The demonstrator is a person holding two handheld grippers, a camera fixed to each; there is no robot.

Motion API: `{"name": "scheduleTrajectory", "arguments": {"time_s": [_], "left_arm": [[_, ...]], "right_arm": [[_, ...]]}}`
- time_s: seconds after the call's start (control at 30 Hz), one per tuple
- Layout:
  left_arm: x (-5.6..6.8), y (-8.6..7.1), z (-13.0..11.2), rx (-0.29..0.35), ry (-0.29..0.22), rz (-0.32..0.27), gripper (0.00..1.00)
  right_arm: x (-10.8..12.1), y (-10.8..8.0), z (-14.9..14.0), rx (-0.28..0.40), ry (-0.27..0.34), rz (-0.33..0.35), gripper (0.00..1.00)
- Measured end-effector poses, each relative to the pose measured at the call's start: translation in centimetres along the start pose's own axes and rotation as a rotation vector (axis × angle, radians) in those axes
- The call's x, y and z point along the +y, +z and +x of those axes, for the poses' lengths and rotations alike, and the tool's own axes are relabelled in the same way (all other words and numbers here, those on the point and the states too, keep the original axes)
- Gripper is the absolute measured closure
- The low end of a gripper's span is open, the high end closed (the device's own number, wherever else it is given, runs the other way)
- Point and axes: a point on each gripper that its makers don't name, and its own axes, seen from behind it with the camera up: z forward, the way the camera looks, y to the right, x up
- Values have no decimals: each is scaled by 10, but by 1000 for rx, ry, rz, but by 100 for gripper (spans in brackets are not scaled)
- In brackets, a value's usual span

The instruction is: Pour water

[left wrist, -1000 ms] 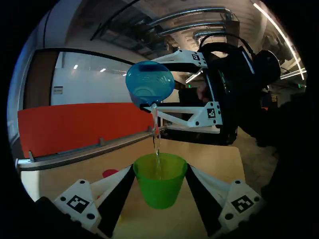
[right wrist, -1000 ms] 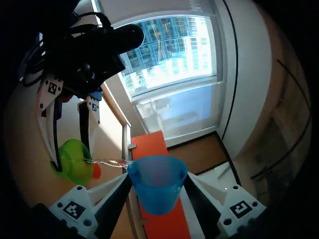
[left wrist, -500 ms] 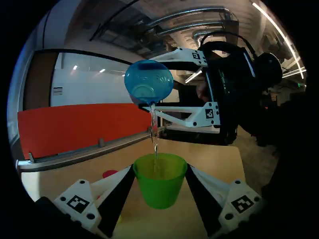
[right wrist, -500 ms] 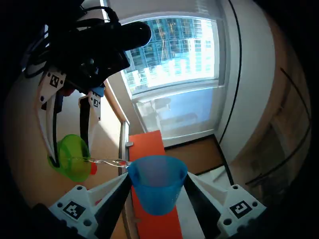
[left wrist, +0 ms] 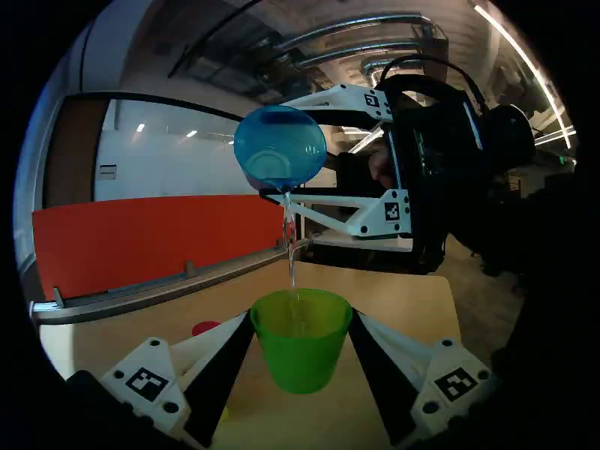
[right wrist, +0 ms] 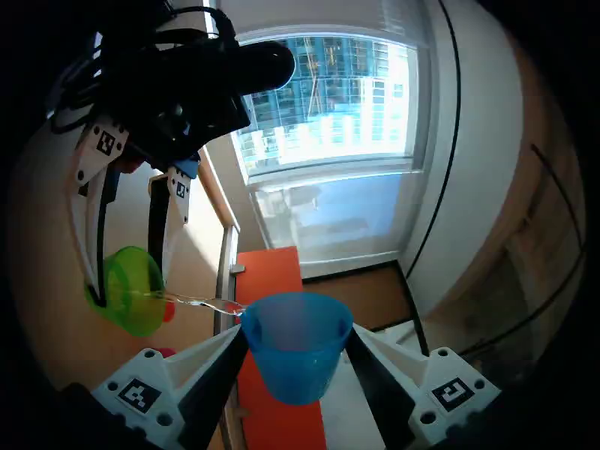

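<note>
Jaws clamped: my left gripper (left wrist: 300, 330) holds the green plastic cup (left wrist: 301, 356), right gripper (right wrist: 296, 337) the translucent blue plastic cup (left wrist: 280, 146) above it, now tipped steeper, water stream (left wrist: 289, 240) thinning, so pour looks nearly finished.

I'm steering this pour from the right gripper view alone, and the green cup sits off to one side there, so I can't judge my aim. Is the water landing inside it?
Observer: Yes. In the left gripper view the stream drops from the blue cup into the green cup, near the middle of its mouth.
Operator: Is the green cup level?
Observer: It stands upright with its rim level, and the left gripper has one finger pressed against each side.
Operator: Are the two cups touching?
Observer: No. The blue cup hangs above the green cup's rim with open space between them, joined only by the stream.
</note>
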Motion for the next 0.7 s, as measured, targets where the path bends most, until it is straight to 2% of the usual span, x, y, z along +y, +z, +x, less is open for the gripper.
{"name": "scheduleTrajectory", "arguments": {"time_s": [0.7], "left_arm": [[-1, 0, 0, 4, 2, 0, 12]], "right_arm": [[-1, 1, 14, 13, -116, 0, 11]]}}
